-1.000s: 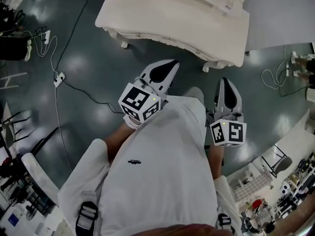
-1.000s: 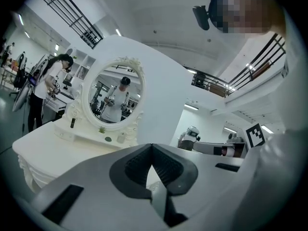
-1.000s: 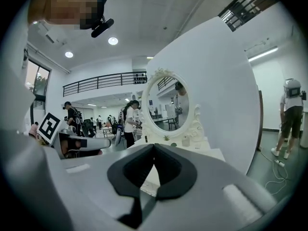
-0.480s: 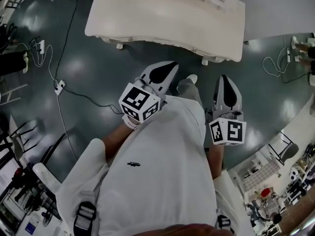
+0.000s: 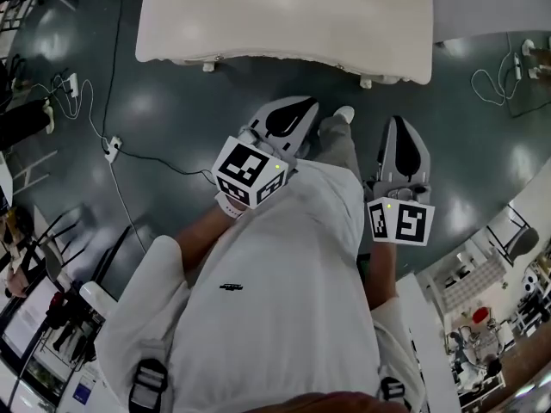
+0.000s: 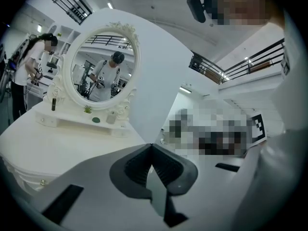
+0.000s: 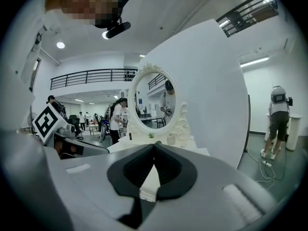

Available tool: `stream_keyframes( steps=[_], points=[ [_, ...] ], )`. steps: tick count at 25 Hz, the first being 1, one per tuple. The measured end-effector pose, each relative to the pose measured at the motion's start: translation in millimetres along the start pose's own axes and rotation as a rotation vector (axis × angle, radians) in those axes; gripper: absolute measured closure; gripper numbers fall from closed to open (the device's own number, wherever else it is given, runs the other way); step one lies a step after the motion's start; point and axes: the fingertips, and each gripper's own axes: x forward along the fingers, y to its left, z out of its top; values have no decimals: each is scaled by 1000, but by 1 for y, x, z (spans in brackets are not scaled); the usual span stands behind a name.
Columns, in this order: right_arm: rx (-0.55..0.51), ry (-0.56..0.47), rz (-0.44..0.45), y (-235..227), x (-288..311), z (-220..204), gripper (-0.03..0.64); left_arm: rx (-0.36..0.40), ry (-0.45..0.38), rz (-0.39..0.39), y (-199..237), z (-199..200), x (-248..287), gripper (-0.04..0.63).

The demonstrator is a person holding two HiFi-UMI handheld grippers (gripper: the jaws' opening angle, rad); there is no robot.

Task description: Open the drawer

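1. The left tool (image 5: 301,103) is closed, its dark pads pressed tip to tip with nothing between them. This is plain in the left gripper view (image 6: 151,145). It touches nothing and hangs in the air over the grey floor (image 5: 172,101).
2. The right tool (image 5: 398,120) is closed as well. In the right gripper view the jaw tips meet (image 7: 154,143) and grip nothing.
3. The count is two tools, each with one marker cube, left (image 5: 250,172) and right (image 5: 400,222), held by one person in a white shirt (image 5: 284,299).
4. There is one white counter (image 5: 284,15), and two of its feet show from above, one at the left (image 5: 207,65) and one at the right (image 5: 368,82). One oval mirror (image 6: 98,66) in a carved white frame stands at its back, with a few small items on the ledge below it.
5. One power strip (image 5: 110,147) lies on the floor well to the left, trailing a dark cable.
6. The drawer belongs to that counter, but its front cannot be picked out. From above only the top and the curved front rim show.
7. The counter stands ahead of both tools and apart from them, with a band of bare floor between its front rim and the jaw tips. Both tools point towards it. In the left gripper view its top (image 6: 72,143) spreads to the left of the jaws, and in the right gripper view the mirror (image 7: 153,97) rises straight beyond the tips.
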Motion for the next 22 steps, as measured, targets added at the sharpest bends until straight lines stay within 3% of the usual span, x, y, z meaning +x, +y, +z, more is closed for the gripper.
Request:
stream_keyframes(
  steps=[10,22],
  points=[
    [-56,18,60,-7,2,-26,606,9,56,28,5,-27,27,586],
    [-89,53,104,-14,12,-56,606,46,164,82,45,-78,63,584]
  ],
)
